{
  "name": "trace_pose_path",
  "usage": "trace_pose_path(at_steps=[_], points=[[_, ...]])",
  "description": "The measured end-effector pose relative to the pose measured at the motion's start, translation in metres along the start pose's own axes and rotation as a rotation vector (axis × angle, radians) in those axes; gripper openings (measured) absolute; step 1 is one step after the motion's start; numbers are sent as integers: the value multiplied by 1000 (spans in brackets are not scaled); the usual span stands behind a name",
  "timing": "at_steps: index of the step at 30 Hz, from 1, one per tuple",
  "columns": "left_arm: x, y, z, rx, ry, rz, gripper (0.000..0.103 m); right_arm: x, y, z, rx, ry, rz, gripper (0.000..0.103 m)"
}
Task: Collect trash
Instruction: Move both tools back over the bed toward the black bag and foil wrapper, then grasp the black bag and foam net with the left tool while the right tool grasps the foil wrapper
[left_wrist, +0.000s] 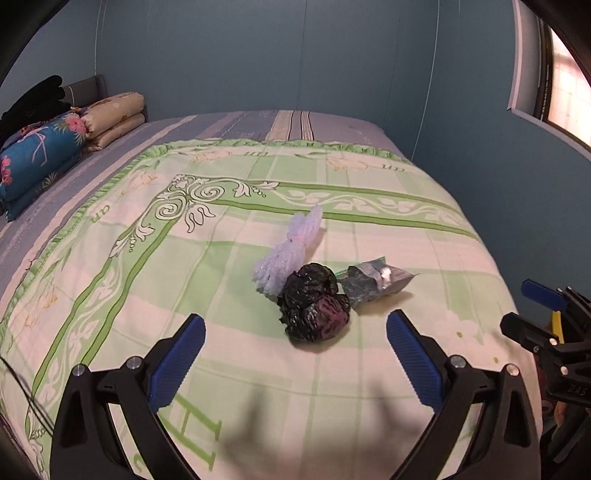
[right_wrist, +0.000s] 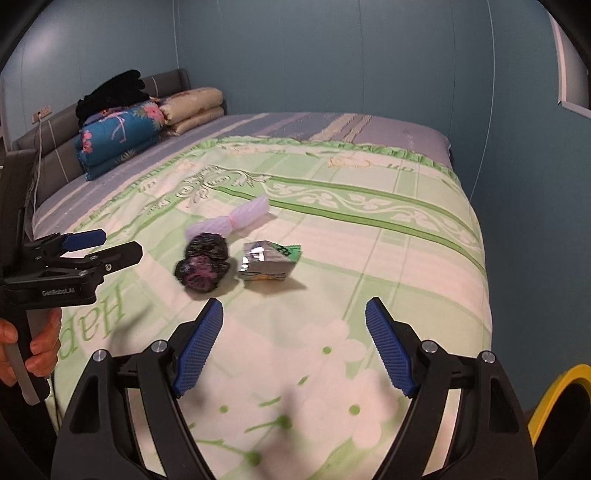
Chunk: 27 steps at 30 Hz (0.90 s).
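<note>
Green bedspread (left_wrist: 110, 295), mesh bundle (left_wrist: 291, 251) lengthwise toward far edge; left gripper (left_wrist: 295, 354) and right gripper (right_wrist: 294, 343) fingers wide apart, empty.

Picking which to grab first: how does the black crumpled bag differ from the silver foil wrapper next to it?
The black bag is dark, balled into rounded lumps; the foil wrapper is shiny silver with green print, flatter and angular. The bag lies left of the wrapper in the right wrist view. Both rest on the bedspread, untouched.
</note>
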<state>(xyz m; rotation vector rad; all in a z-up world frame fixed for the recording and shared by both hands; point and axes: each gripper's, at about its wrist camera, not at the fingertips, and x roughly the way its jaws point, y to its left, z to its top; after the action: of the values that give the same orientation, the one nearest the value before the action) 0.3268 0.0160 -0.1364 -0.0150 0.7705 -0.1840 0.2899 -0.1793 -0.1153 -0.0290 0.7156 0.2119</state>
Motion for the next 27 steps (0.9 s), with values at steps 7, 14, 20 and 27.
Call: trace_pose_path(at_steps=[7, 14, 20, 27], points=[[52, 11, 18, 16, 55, -3, 95, 43, -20, 17, 35, 61, 21, 75], [92, 17, 27, -8, 85, 23, 95, 72, -36, 27, 115, 97, 56, 75], [121, 22, 29, -62, 97, 14, 95, 86, -38, 28, 123, 105, 58, 75], [145, 15, 30, -69, 109, -5, 83, 101, -37, 32, 110, 117, 51, 75]])
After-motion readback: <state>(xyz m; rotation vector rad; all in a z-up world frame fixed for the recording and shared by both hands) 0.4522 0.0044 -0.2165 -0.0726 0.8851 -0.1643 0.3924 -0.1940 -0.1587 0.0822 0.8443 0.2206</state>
